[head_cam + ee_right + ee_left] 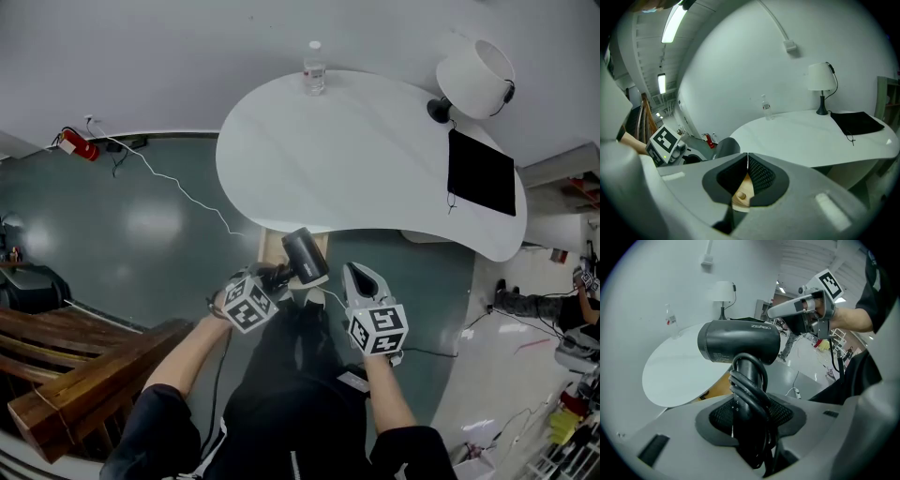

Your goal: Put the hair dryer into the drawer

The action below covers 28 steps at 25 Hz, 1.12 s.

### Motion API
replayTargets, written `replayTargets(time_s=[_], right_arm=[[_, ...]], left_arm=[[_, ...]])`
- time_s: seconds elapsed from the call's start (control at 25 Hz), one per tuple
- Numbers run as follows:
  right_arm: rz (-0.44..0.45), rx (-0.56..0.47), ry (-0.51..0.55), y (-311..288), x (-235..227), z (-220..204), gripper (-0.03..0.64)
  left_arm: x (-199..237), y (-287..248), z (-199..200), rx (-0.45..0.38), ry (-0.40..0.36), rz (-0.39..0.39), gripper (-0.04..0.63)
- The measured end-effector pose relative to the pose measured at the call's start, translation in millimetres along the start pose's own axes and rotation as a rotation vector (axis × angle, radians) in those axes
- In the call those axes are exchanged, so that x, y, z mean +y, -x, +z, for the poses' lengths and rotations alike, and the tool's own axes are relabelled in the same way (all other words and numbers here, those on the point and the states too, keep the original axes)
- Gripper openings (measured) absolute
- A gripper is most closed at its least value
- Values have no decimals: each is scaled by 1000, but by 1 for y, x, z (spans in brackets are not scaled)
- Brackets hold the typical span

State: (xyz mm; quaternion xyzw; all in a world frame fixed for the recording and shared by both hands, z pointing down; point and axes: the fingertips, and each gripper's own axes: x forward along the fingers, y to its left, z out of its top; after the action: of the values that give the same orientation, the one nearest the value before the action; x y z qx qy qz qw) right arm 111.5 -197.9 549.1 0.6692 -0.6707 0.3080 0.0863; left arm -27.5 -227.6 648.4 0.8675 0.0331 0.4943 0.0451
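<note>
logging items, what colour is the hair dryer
Hair dryer is black, clearest in left gripper view.

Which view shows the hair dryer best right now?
The left gripper view: the hair dryer fills it, its cord-wrapped handle clamped in the left gripper. The head view shows it small from above; the right gripper view catches only a sliver of its barrel.

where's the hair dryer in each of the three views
Head view: centre, below the table edge; hair dryer held by the left gripper.
Left gripper view: centre, barrel sideways, handle clamped between the jaws.
Right gripper view: lower left of centre, only its grey barrel end.
Shared landmark: the white lamp.
</note>
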Motion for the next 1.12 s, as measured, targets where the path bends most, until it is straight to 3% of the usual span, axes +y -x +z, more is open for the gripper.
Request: replayTargets(time_s=[0.64,1.12], right_arm=[[-59,47,-61,-13,-14,-31,5],[-88,77,-105,-18,-20,-51,5]], left_arm=[[11,-42,-26,106,-264,-68,193],[19,-69,-40,155,-370,-110,192]])
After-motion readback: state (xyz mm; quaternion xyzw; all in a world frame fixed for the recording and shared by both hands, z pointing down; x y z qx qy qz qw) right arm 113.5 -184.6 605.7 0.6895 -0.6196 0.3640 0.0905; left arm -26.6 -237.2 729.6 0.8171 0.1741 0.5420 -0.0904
